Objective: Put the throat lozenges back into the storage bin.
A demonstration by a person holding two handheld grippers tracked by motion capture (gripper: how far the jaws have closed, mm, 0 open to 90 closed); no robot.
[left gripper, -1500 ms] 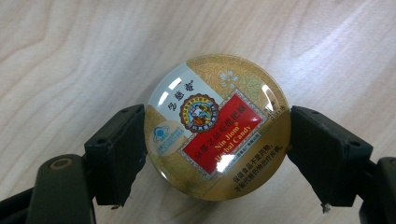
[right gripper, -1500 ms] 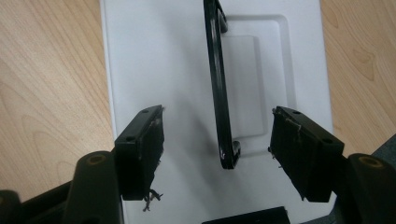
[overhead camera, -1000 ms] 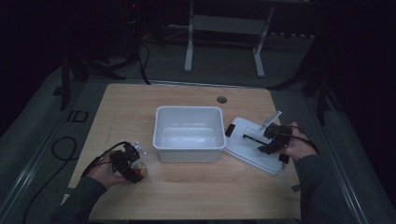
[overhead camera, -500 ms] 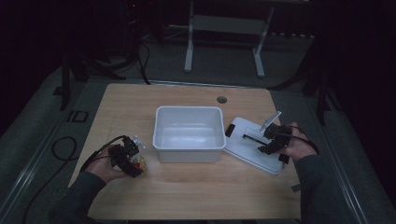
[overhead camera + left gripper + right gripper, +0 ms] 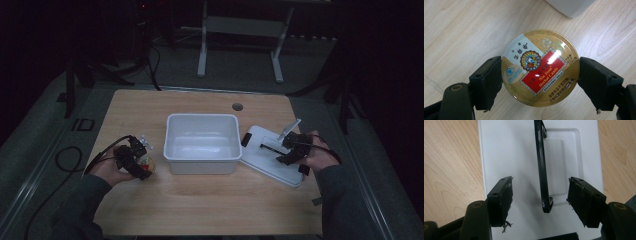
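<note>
left gripper (image 5: 540,82) clamps the round candy tin (image 5: 540,67) flat between both pads, just left of the white bin (image 5: 202,142); right gripper (image 5: 540,200) gapes wide astride the lid handle (image 5: 541,165).

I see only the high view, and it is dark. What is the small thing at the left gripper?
Observer: A round candy tin; its lid reads "Nin Jiom Herbal Candy". It lies flat on the table.
Operator: Does the left gripper hold it?
Observer: The left gripper has one jaw against each side of the tin, so it looks gripped.
Operator: And the right gripper, is it closed on the lid's handle?
Observer: No. The right gripper is open above the white lid; the black handle stands between the jaws, and neither touches it.
</note>
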